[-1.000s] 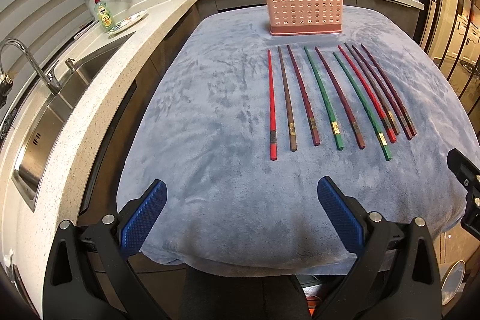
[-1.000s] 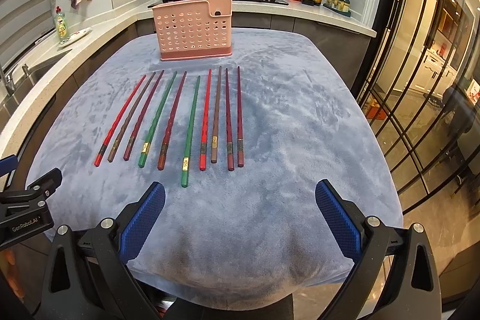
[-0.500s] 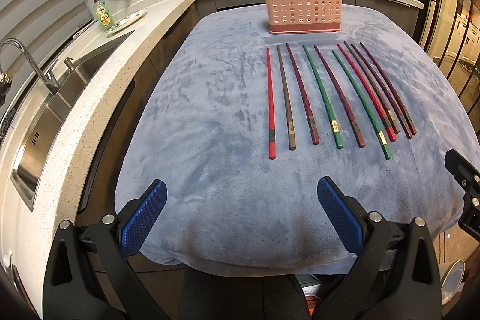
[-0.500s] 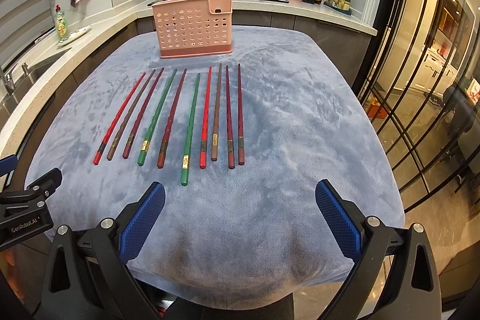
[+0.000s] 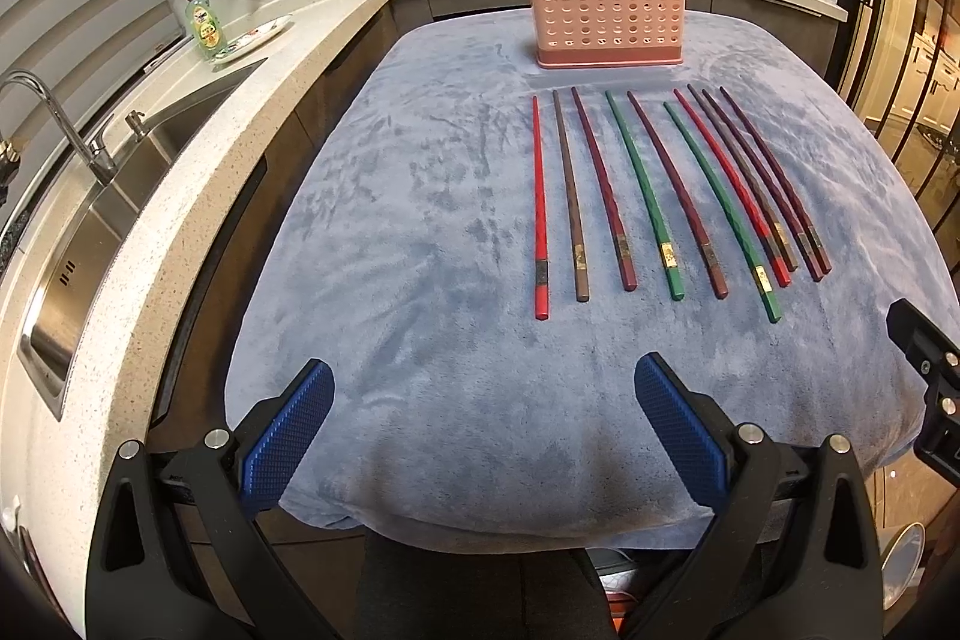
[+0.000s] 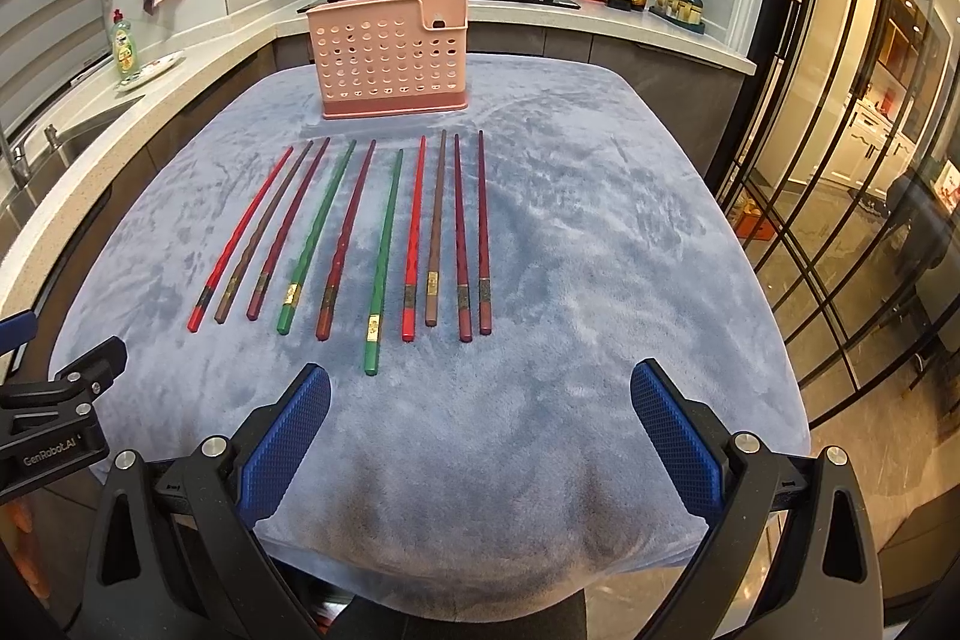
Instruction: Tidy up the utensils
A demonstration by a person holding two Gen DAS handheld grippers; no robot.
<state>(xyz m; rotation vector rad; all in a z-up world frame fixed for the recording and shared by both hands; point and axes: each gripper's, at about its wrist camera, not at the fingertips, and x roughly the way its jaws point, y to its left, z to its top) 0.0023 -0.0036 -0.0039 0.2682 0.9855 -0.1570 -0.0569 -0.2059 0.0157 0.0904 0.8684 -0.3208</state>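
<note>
Slightly more of the counter's near edge is being shown in both wrist views than a second ago, so both tools are being drawn back or raised a little; nothing on the cloth is being disturbed.

Ten chopsticks (image 6: 384, 244) are being left in a row on the blue-grey cloth (image 5: 420, 232) over the counter, thick decorated ends toward the tools, tips toward the pink holder (image 6: 390, 58) standing upright beyond them, apart from the tips.

Left gripper (image 5: 483, 430): jaws being held wide, nothing between them. Right gripper (image 6: 480, 430): jaws likewise wide and empty.

Key relation: the long axes are running away from the jaws, roughly along the viewing direction, so a grasp is being set up across a stick's width. The long green stick (image 6: 381, 268) is reaching nearest the right gripper; the bright red one (image 5: 540, 208) at the row's left end is lying nearest the left. No pick is yet being made.
</note>
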